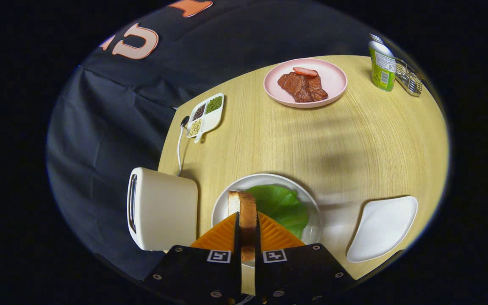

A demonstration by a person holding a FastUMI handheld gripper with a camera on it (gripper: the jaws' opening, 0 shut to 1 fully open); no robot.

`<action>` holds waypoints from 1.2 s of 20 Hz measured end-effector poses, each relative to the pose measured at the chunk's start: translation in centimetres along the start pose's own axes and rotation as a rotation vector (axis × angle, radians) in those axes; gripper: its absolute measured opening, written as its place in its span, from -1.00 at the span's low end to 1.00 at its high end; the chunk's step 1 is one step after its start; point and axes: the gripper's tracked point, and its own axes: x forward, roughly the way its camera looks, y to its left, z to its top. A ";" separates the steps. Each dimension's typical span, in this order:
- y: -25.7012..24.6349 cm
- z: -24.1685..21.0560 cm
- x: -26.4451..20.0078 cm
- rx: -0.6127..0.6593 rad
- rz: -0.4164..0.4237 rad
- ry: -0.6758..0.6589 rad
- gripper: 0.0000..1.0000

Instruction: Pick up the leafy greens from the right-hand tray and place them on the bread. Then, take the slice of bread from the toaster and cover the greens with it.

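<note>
My gripper (247, 226) is shut on a slice of bread (247, 209), held on edge between both fingers. The slice hangs above a white round plate (231, 195) just ahead of the fingers. On that plate lies a green lettuce leaf (282, 205), to the right of the held slice; any bread under it is hidden. The white toaster (161, 209) stands to the left of the plate, its slot facing away to the left. An empty white tray (381, 228) lies to the right of the plate.
Beyond the plate, across bare wooden table (311, 135), stands a pink plate (333, 78) with slices of meat. A small divided dish of beans (205, 115) sits at the table's far left edge. A green bottle (382, 65) and a wire rack (409, 78) stand far right.
</note>
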 end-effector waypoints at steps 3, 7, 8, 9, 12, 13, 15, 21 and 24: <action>-2.4 0.1 0.3 -0.019 -0.070 -0.003 -0.43; -4.1 0.2 -0.5 -0.024 -0.115 -0.011 0.07; -4.4 0.3 -0.8 -0.026 -0.123 -0.016 0.17; -4.6 0.5 -1.3 -0.035 -0.134 -0.024 0.34; -5.3 1.6 -3.6 -0.069 -0.173 -0.068 0.63; -5.4 1.9 -4.5 -0.075 -0.184 -0.086 0.80; -5.8 2.8 -6.6 -0.085 -0.211 -0.124 0.97; -5.8 5.6 -14.7 -0.114 -0.265 -0.280 0.98; -5.3 6.9 -19.7 -0.136 -0.273 -0.383 0.97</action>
